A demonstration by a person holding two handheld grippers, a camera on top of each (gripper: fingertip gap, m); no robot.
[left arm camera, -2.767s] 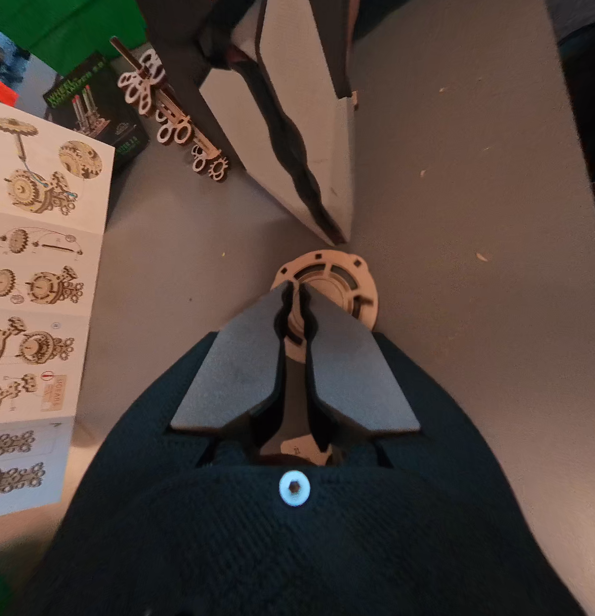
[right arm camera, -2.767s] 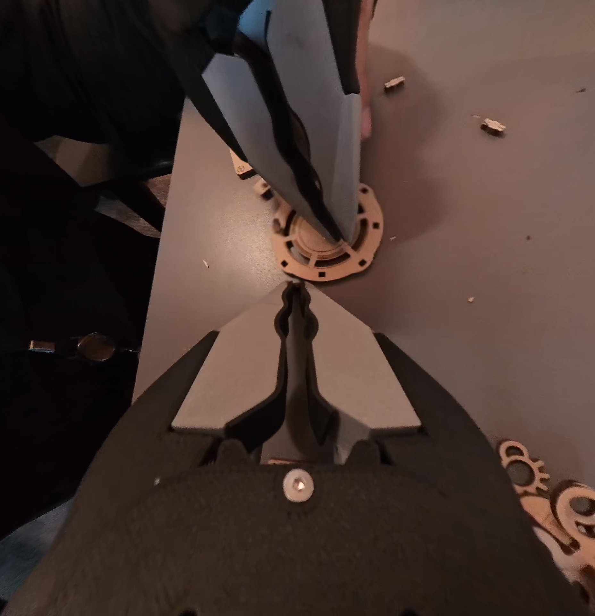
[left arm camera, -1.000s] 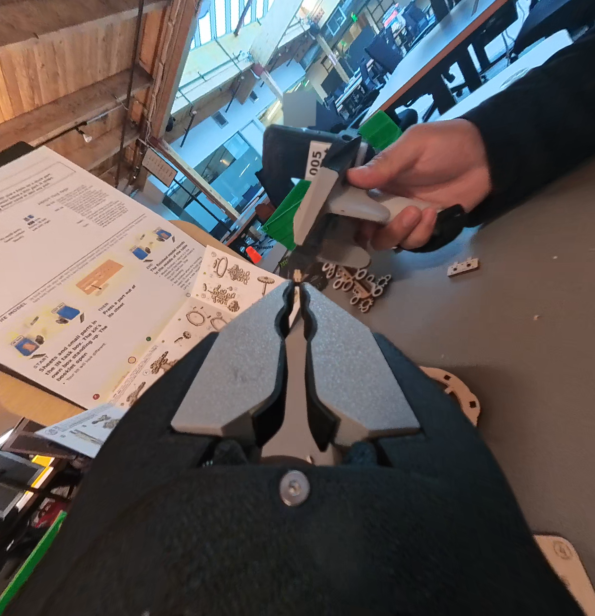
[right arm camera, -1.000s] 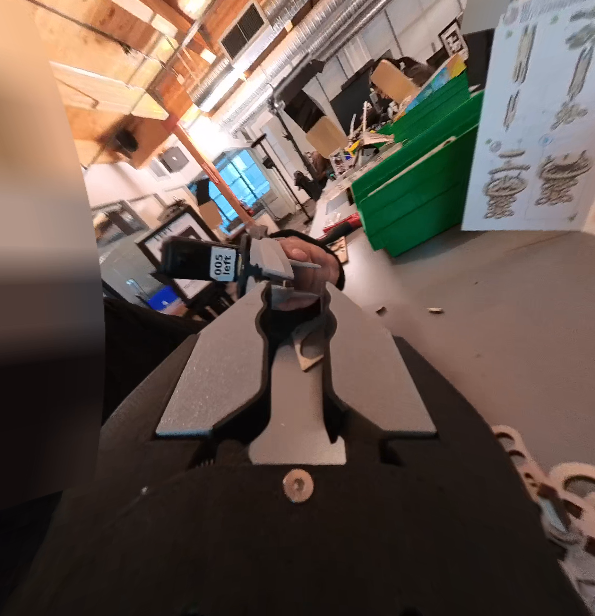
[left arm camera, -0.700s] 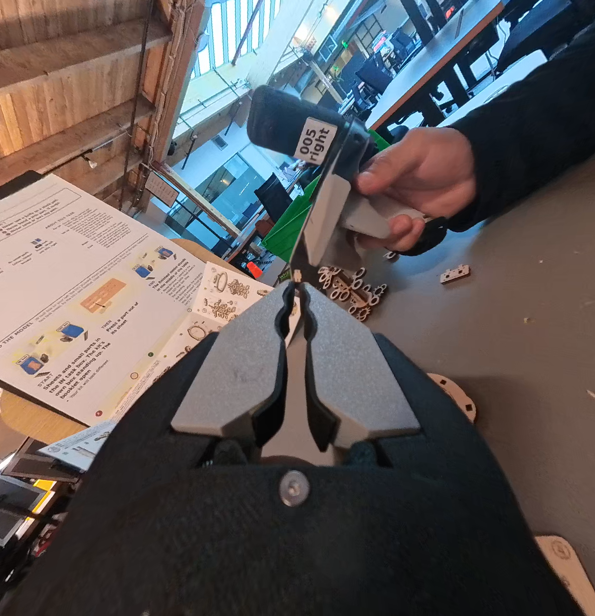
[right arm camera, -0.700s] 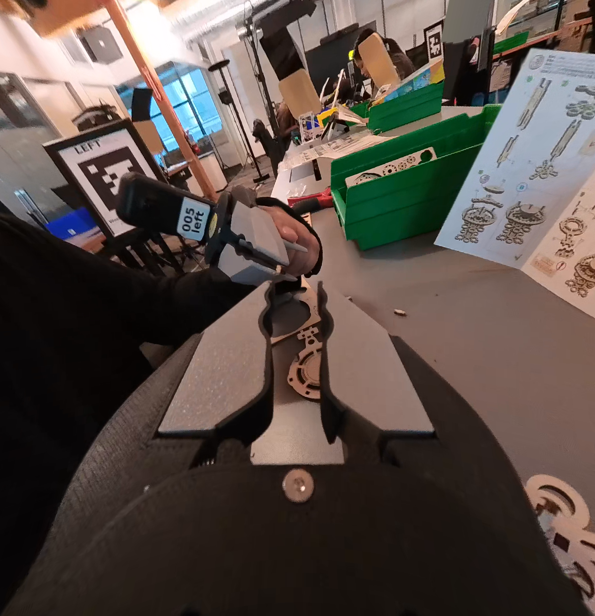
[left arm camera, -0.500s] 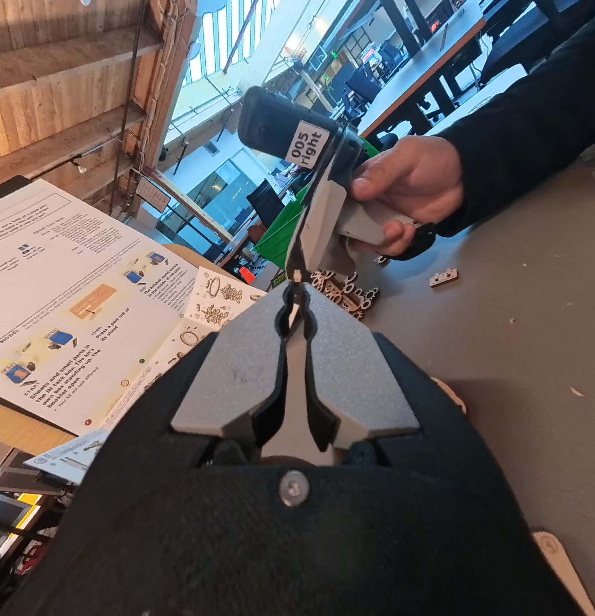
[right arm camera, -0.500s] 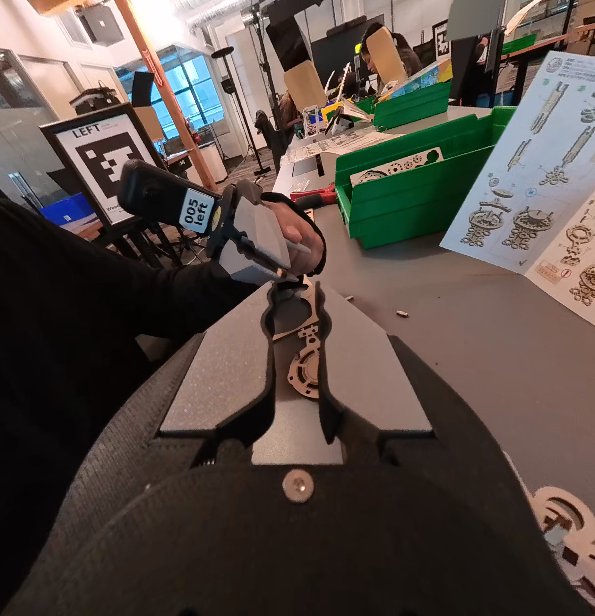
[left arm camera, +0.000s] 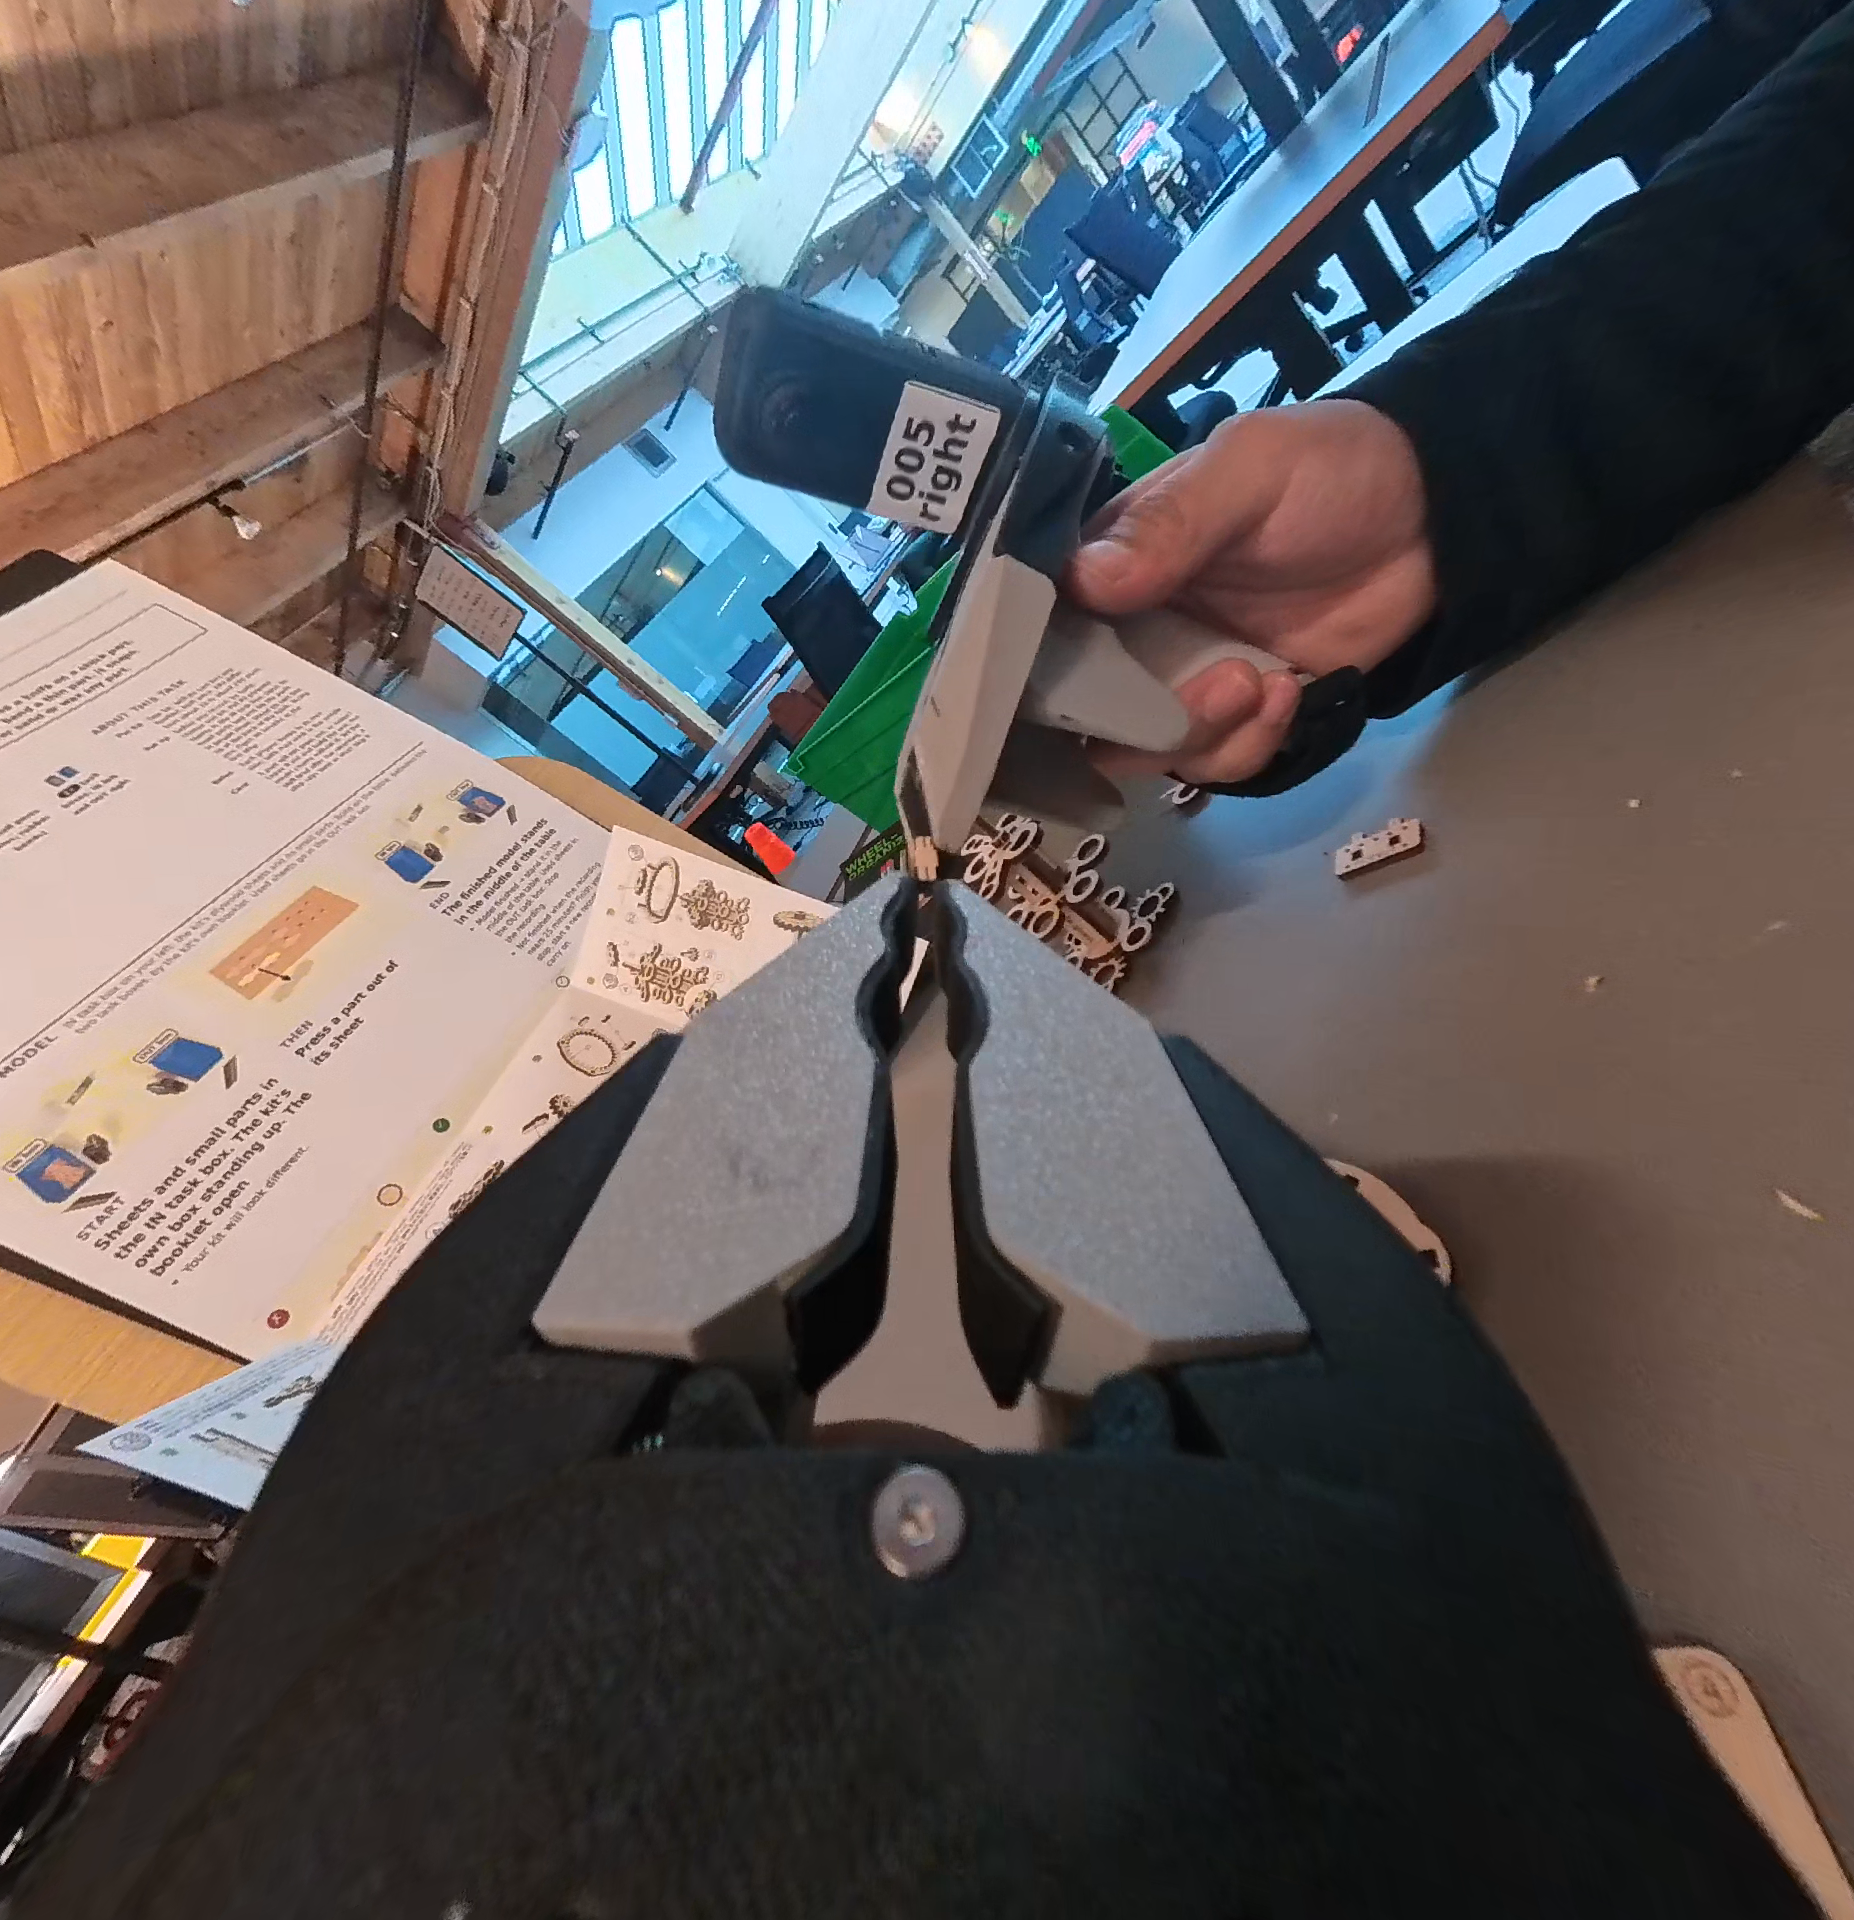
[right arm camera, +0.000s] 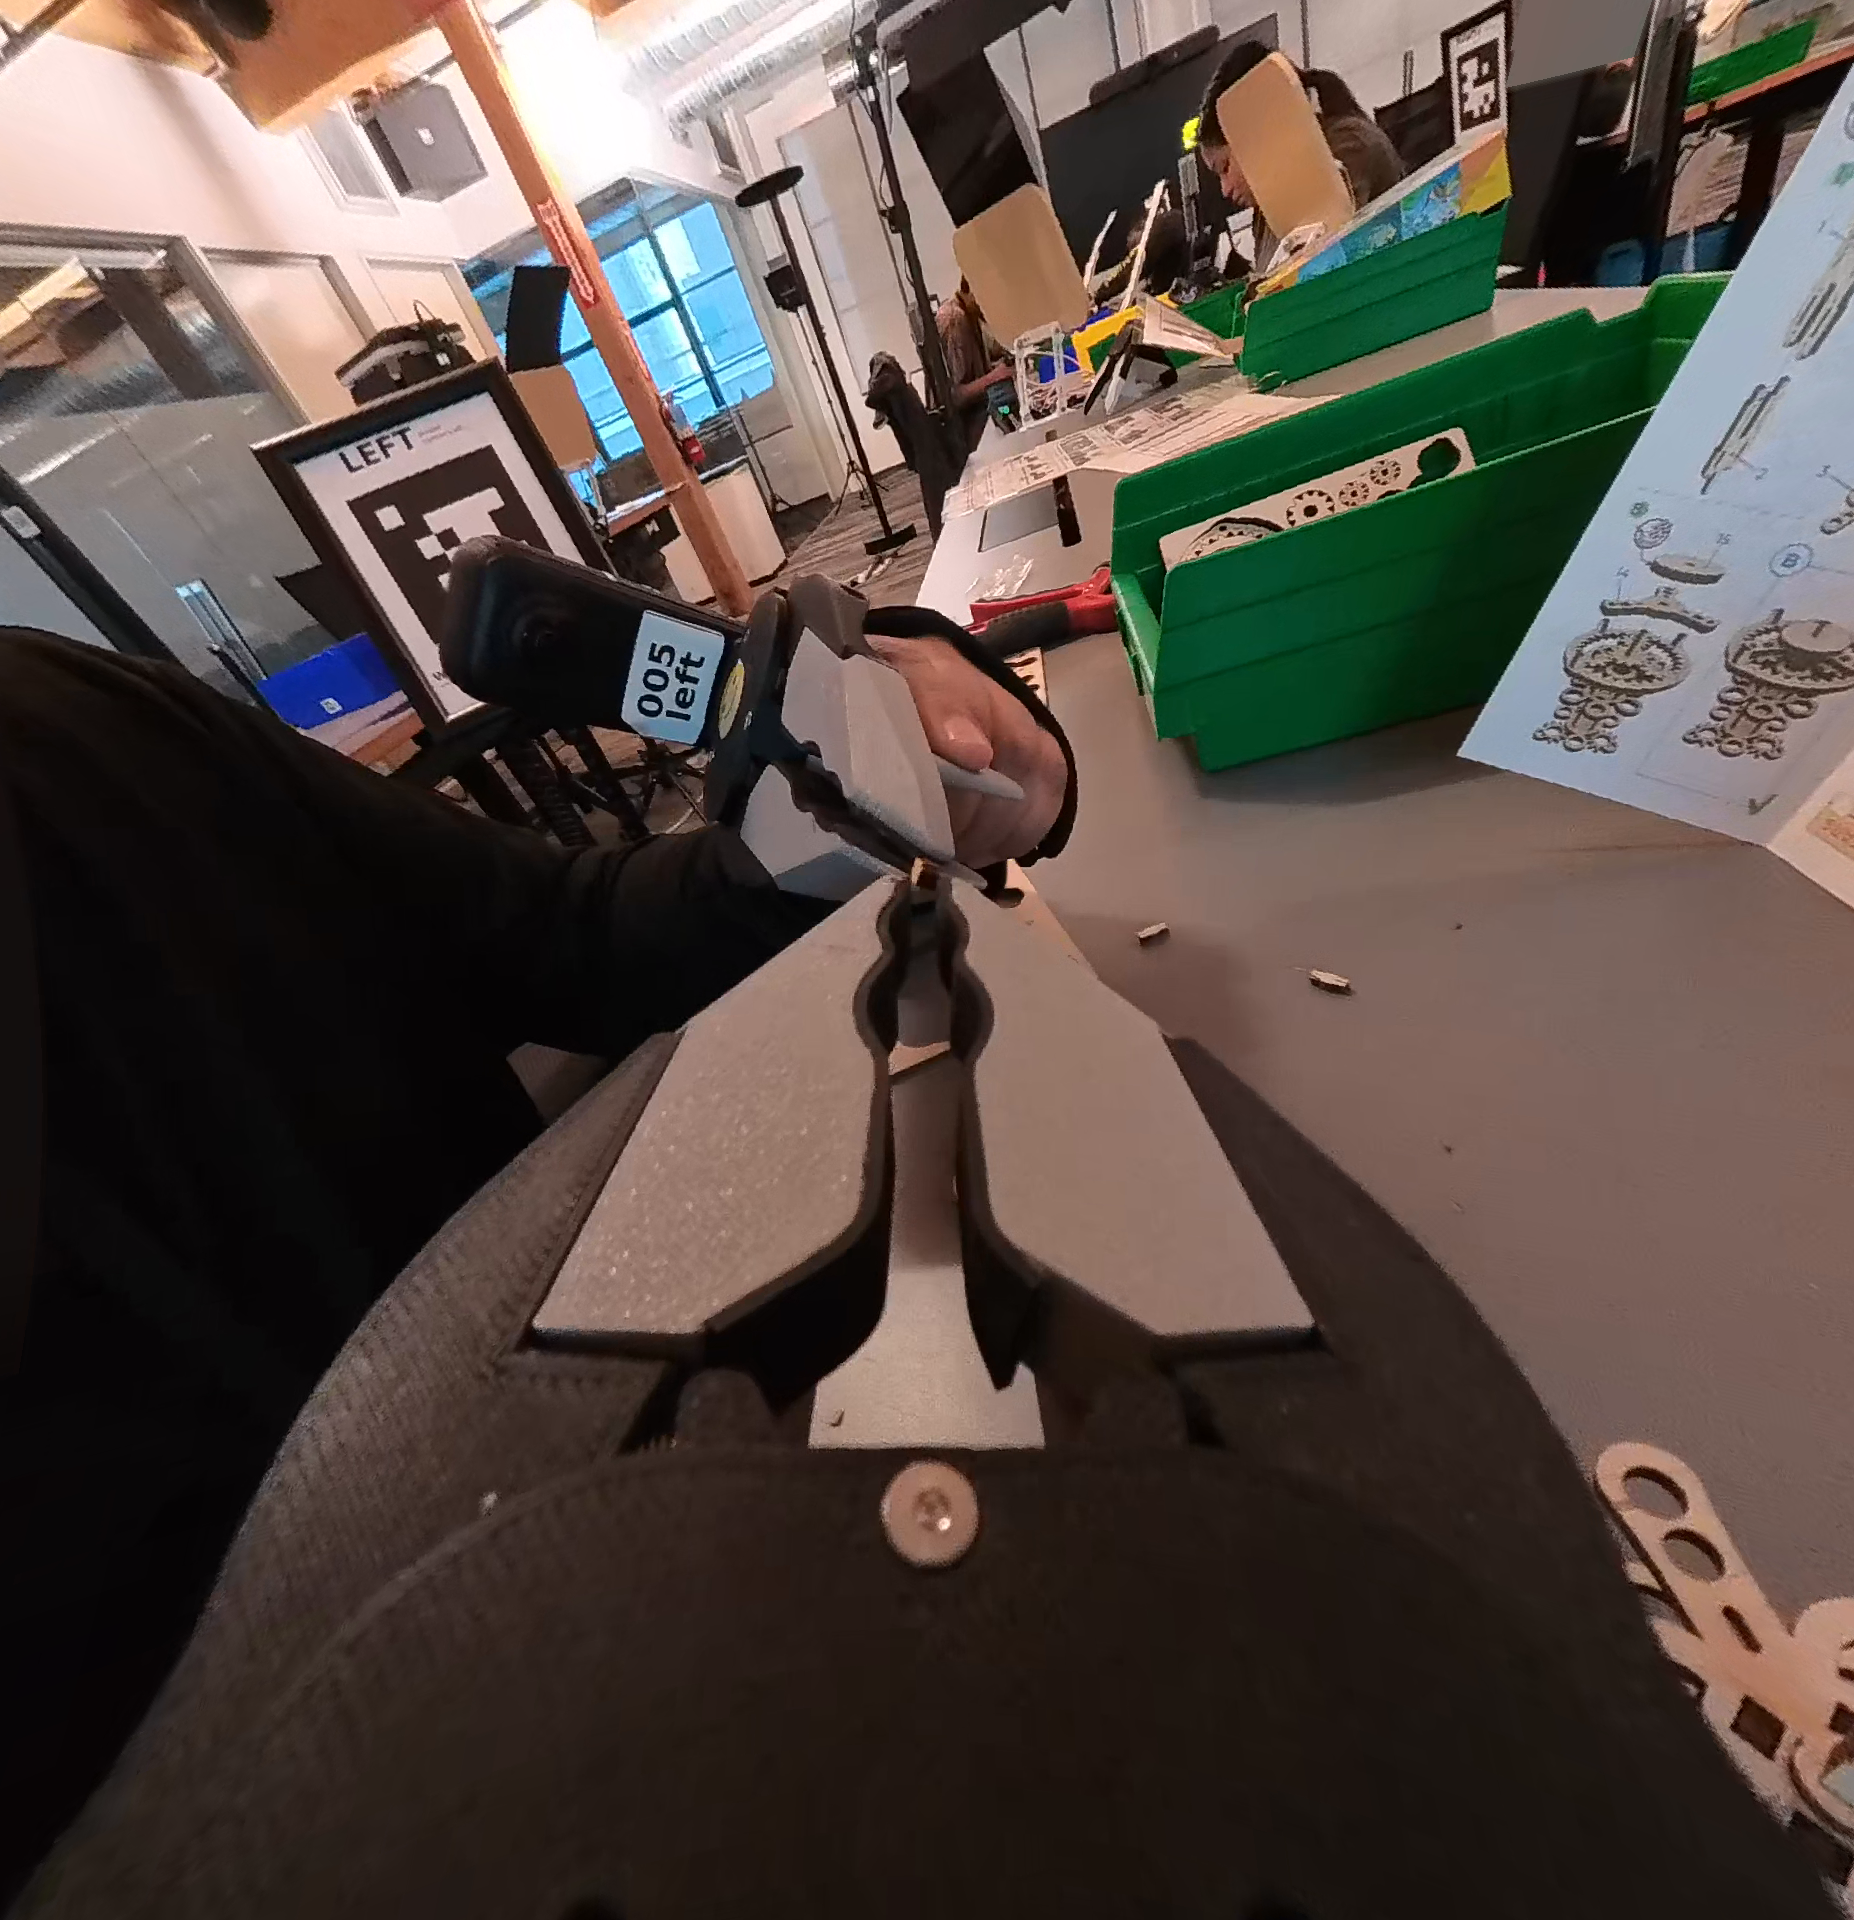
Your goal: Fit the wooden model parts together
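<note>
A tiny pale wooden peg hangs in the air between the two grippers, which meet tip to tip above the grey table. My left gripper is shut on its near end. My right gripper has its jaws narrowed onto the same peg. Each gripper, held in a hand, shows in the other's view: the right one and the left one. A round wooden disc lies on the table, mostly hidden under my left gripper.
A wooden assembly with ring-shaped arms lies behind the peg and shows again in the right wrist view. A flat wooden part, a small plate, an instruction sheet, a folded booklet and green bins are around. Less than 4 cm separates the two grippers' tips.
Both grippers rose from the disc on the table and tilted up. The right gripper, open half a second ago, has narrowed onto the peg at the left gripper's tips.
</note>
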